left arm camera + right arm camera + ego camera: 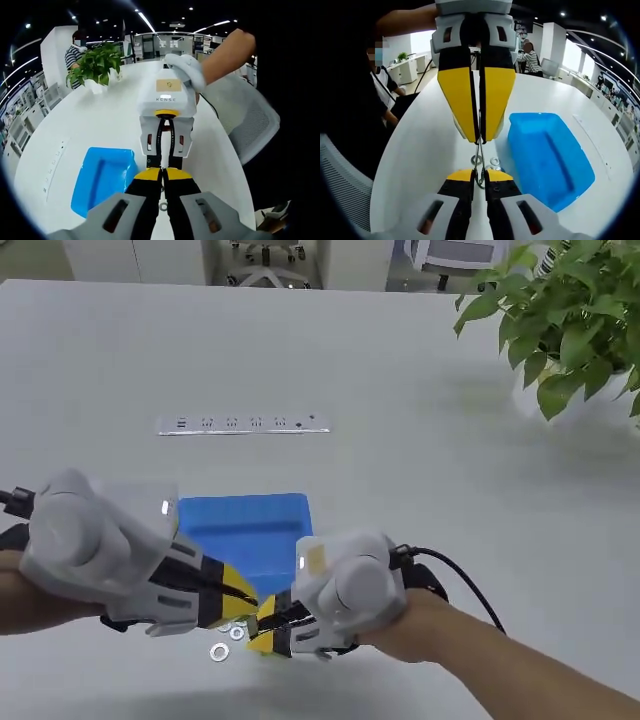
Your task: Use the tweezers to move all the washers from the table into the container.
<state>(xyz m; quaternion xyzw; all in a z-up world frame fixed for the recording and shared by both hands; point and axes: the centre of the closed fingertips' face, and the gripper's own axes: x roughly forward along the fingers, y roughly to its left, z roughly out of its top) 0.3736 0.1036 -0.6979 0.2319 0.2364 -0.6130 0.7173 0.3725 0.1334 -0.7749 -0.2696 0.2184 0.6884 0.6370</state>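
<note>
Left tongs [162, 175] and right tongs [479, 176] meet tip to tip, low over the tabletop [400, 440]. Each pair is pressed nearly together with a thin metal strip between, so each looks clamped on the tweezers [479, 155], one pair at either end. Which end is the handle and which the points cannot be told.

Tweezers' long axis runs straight from one pair of tongs to the other. In the head view that is side to side across the person, roughly along the near edge of the container [245, 530].

Washers [494, 161]: a small cluster, flat on the tabletop. In the right gripper view one lies to each side of the tweezers, with another showing in the slit between the right tongs' own tips. In the head view the cluster [228, 638] lies just on the person's side of the join, a little toward the left tongs. Height of the tweezers above the washers is not clear, nor whether they touch any.

Container: blue, open-topped, just beyond the tongs on the far side from the person. It is near the washers but apart from them. No washers are visible inside it.

Judgement:
- The washers lie almost straight below the tweezers, and the container lies across the tweezers' axis from them.
- The pick calls for a short dip toward the person, then a short carry away over the near wall.
- Neither hand is plainly nearer; the left perhaps by a little.

Further out: power strip [243, 424], plant [570, 330].
</note>
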